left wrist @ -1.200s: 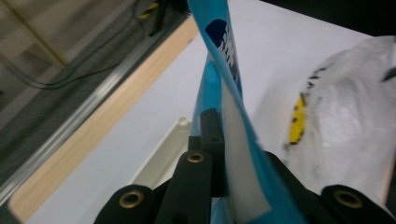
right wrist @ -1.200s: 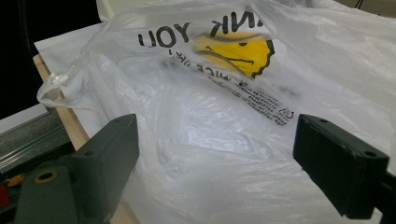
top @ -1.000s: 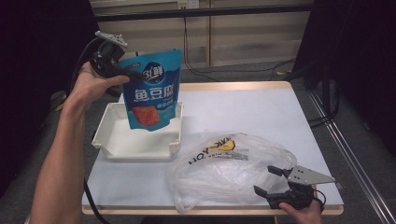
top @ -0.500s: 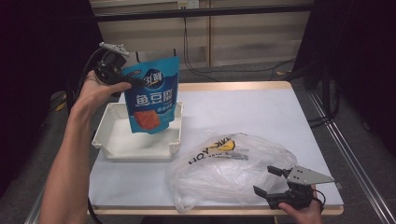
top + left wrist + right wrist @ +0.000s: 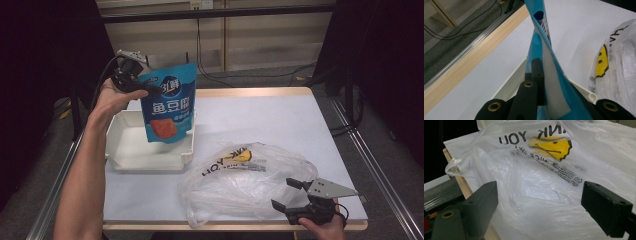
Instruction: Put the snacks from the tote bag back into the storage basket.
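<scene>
Raising left gripper (image 5: 150, 89) clamping blue pouch (image 5: 169, 110) overhead.

Blue snack pouch (image 5: 169, 110), upright, red panel, hanging above white tray (image 5: 131, 150), top corner pinched

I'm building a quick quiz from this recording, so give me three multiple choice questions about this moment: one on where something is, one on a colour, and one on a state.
1. Where is the blue pouch?
A. Held up over the white tray
B. Inside the plastic bag
C. Flat on the table

2. What colour is the smiley face on the plastic bag?
A. Red
B. Yellow
C. Green

3. How does the right gripper stand?
A. Shut on the bag
B. Shut on the pouch
C. Open, holding nothing

Answers: 1 A, the left gripper clamps its top edge above the tray. 2 B, the print shows yellow. 3 C, its jaws stand wide apart beside the bag.
</scene>
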Demonstrator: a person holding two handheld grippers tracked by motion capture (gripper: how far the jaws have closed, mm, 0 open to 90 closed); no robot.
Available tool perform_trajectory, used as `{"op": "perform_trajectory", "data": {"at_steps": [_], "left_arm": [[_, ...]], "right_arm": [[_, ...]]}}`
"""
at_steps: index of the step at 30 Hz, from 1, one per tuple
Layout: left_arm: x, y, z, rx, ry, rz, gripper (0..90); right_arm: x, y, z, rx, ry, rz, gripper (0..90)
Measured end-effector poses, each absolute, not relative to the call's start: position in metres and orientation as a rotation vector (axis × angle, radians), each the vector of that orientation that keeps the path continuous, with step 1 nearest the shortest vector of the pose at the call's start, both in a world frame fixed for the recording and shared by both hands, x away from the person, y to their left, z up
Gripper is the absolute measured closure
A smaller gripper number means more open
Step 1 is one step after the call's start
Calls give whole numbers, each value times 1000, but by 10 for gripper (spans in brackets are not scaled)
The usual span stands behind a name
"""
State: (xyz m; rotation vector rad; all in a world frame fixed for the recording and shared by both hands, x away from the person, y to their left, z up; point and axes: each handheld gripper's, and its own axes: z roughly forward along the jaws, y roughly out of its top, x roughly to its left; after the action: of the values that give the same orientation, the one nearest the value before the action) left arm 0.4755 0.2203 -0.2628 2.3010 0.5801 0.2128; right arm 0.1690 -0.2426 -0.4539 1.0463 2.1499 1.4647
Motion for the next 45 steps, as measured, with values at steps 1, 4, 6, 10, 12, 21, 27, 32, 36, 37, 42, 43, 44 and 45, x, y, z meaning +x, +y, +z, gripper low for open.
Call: {"op": "perform_trajectory", "data": {"at_steps": [1,4,6,10,12,21,27,32,36,37,42,43,44,45], "left_arm": [[476,219,-264,2280,588,215,900],[475,214,-265,2274,576,229,900],[475,212,-266,2284,572,238,900],[477,214,-269,2292,570,238,900],[478,215,-272,2282,569,233,900],[487,212,-284,2276,568,259,900],[490,209,-286,2294,549,277,900],[495,208,-286,2324,578,346,900],[498,207,-287,2348,594,410,895],[499,207,-288,2331,608,415,895],[501,213,-293,2280,618,419,874],[501,216,-293,2298,603,422,871],[501,217,-294,2298,610,421,871],[501,219,-295,2294,628,422,865]], "right_arm": [[169,-243,-454,1046,2150,1465,143],[169,-243,-454,1050,2149,1461,143],[170,-243,-454,1054,2150,1465,142],[169,-243,-454,1052,2148,1464,143],[169,-243,-454,1053,2151,1465,142],[169,-243,-454,1059,2145,1465,142],[170,-243,-454,1055,2147,1466,143],[169,-243,-454,1058,2147,1462,143],[169,-243,-454,1053,2144,1463,143],[169,-243,-454,1056,2145,1463,143],[169,-242,-454,1055,2144,1462,143],[169,-242,-454,1047,2146,1467,143],[169,-242,-454,1047,2146,1468,144],[169,-242,-454,1047,2148,1468,143]]}}
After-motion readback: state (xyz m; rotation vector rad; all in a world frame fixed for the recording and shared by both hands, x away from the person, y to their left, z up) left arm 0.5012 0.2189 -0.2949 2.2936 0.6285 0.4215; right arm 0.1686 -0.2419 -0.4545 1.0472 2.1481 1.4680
